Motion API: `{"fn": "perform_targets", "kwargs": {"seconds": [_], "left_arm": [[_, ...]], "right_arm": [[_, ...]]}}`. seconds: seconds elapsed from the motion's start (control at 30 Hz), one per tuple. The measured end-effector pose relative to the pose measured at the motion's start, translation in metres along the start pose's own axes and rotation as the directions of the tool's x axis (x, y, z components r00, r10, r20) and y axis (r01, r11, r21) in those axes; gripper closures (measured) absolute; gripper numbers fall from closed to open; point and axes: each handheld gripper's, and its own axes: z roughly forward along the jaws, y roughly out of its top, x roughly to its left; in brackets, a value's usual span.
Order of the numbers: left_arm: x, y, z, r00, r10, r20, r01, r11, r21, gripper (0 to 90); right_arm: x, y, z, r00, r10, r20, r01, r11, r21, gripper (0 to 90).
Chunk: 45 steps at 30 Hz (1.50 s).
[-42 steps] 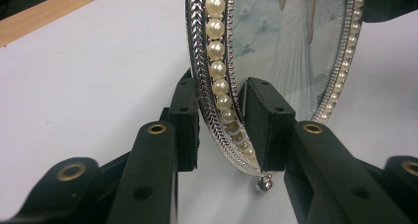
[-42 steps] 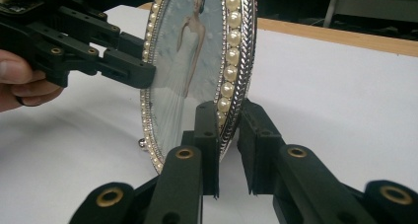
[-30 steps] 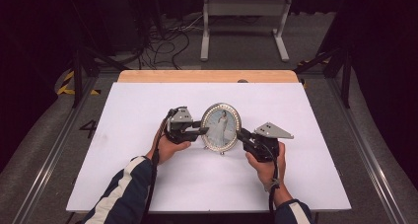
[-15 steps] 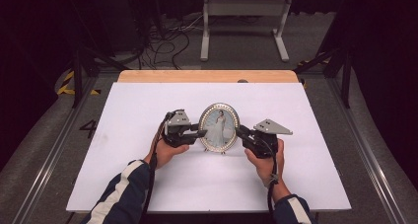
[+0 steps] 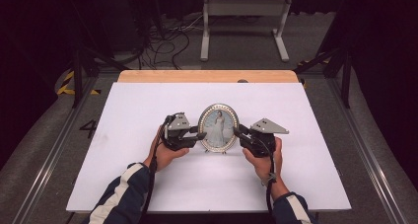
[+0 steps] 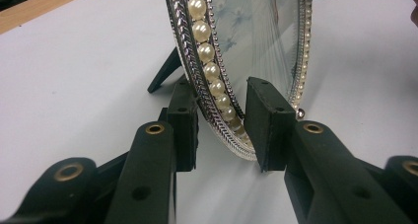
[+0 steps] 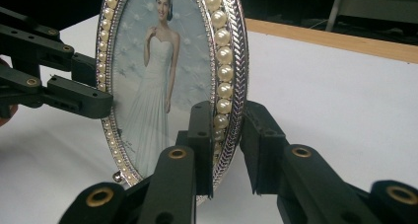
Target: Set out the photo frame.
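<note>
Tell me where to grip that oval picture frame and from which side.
Grip the frame by its pearl-lined rim, low on each side edge, coming in level from left and right. It stands upright on a back strut, so the thin rim is the part that fits between jaws, front and back. The left gripper and right gripper already straddle it that way.

Between the black jaws, the oval picture frame is silver with a braided edge and a row of cream pearls. Its photo shows a white dress on pale blue.
</note>
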Motion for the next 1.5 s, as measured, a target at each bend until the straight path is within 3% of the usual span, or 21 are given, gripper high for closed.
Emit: {"fn": "perform_targets", "kwargs": {"seconds": [0.1, 0.23, 0.43, 0.57, 0.93, 1.2, 1.5], "left_arm": [[-0.001, 0.000, 0.000, 1.0000, 0.001, -0.001, -0.001, 1.0000, -0.001, 66.7], [-0.006, 0.002, 0.000, 0.9992, 0.024, -0.033, -0.023, 0.9995, 0.021, 66.1], [-0.006, 0.001, 0.000, 0.9991, 0.019, -0.039, -0.018, 0.9996, 0.020, 66.0], [-0.009, 0.001, -0.002, 0.9989, 0.023, -0.042, -0.022, 0.9996, 0.018, 66.4], [-0.009, 0.001, -0.001, 0.9982, 0.027, -0.054, -0.026, 0.9994, 0.021, 65.8], [-0.012, 0.001, -0.002, 0.9965, 0.037, -0.074, -0.036, 0.9992, 0.018, 64.9], [-0.014, 0.002, -0.006, 0.9925, 0.064, -0.104, -0.063, 0.9979, 0.017, 62.9]], "right_arm": [[0.000, 0.000, 0.000, 1.0000, 0.001, 0.002, -0.001, 1.000, 0.002, 75.6], [-0.001, -0.001, 0.000, 1.0000, -0.003, 0.004, 0.003, 1.000, 0.001, 75.3], [0.001, -0.001, 0.000, 0.9999, -0.010, 0.006, 0.010, 1.000, -0.002, 75.0], [0.002, 0.000, 0.000, 0.9987, -0.048, 0.017, 0.048, 0.999, 0.010, 73.7], [0.001, -0.001, 0.001, 0.9983, -0.059, 0.004, 0.059, 0.998, 0.014, 72.8], [0.001, -0.001, -0.003, 0.9933, -0.115, 0.013, 0.114, 0.993, 0.033, 71.1], [0.001, -0.002, -0.005, 0.9908, -0.134, -0.016, 0.135, 0.990, 0.046, 66.9]]}}
